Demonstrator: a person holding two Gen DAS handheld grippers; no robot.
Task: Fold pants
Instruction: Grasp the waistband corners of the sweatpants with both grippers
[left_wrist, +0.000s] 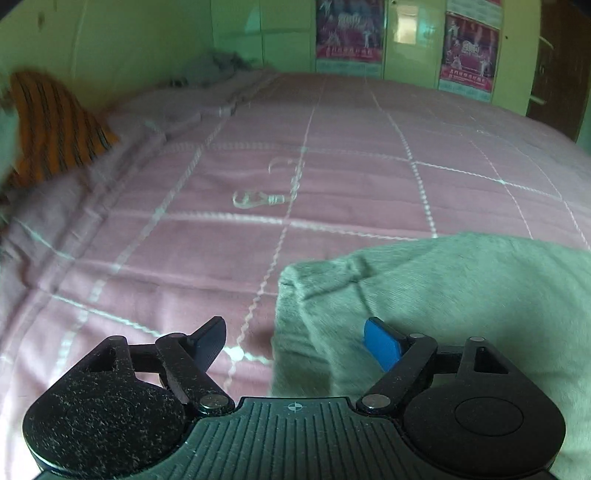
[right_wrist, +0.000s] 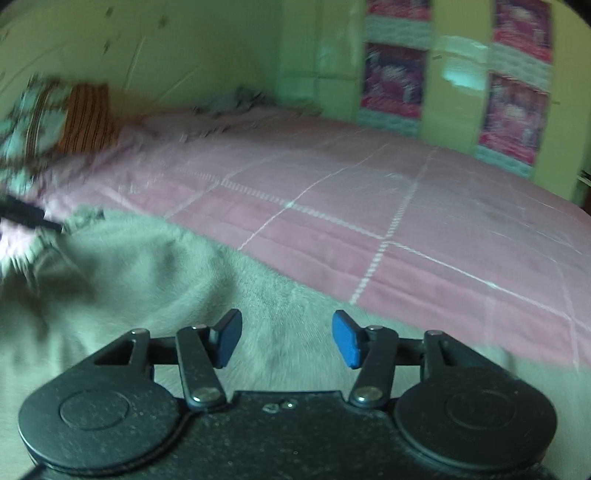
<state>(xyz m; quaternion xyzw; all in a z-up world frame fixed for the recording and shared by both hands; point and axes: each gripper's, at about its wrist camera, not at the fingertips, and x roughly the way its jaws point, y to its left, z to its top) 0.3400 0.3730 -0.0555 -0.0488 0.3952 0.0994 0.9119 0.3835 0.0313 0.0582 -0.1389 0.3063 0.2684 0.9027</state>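
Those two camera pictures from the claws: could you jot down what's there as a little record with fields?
Setting: bedroom; pink quilted bedspread with white grid lines covering a bed
Garment: soft grey-green fleece pants lying on the bedspread, partly bunched
Left claw: open, straddling the pants' edge, gripping nothing
Right claw: open, over the pants, gripping nothing
Small item: clear plastic clip-like object on the bedspread beyond the pants
Pillow: orange pillow with dark stripes at the wall side
Wall: pink-purple posters behind the bed
Image quality: right view blurred
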